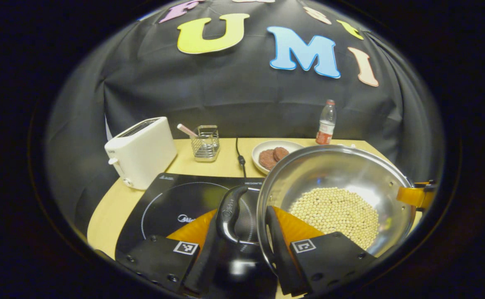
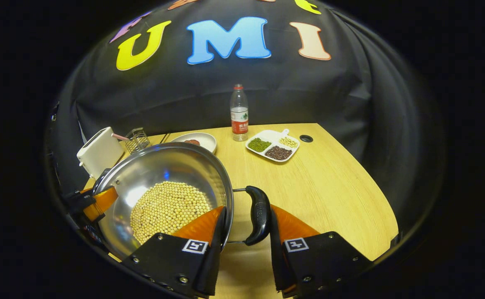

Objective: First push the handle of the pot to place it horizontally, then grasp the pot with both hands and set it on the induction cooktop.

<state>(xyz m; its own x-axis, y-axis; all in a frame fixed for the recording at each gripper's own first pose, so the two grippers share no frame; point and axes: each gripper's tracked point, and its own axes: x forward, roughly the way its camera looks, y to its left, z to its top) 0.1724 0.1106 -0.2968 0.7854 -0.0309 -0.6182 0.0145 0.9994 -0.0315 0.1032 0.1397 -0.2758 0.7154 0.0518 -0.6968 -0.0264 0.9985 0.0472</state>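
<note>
- Left gripper (image 1: 248, 232): your fingers straddle the pot's near handle (image 1: 230, 214) and rim; one finger sits outside the handle, the other inside the pot wall. They look closed on this handle-and-rim section, though firm contact on both sides is hard to confirm.
- Right gripper (image 2: 246, 226): the same arrangement on the opposite handle (image 2: 259, 215), one finger inside the rim, one outside the loop.
- Pot (image 1: 338, 182): a wide steel pan holding a layer of pale beans (image 1: 336, 214). Judge it heavy for its size, rigid, with smooth slippery walls; the loose load will slide if you tilt. The two loop handles are the sound holds; keep it level.
- Cooktop (image 1: 176, 203): a flat glass plate, just beside the pot on the left gripper's side, partly under the near handle.
- Beyond the pot: a toaster (image 1: 141, 151), a wire basket (image 1: 205, 143), a plate (image 1: 273, 155), a bottle (image 2: 239, 113), a divided dish (image 2: 273, 145).
</note>
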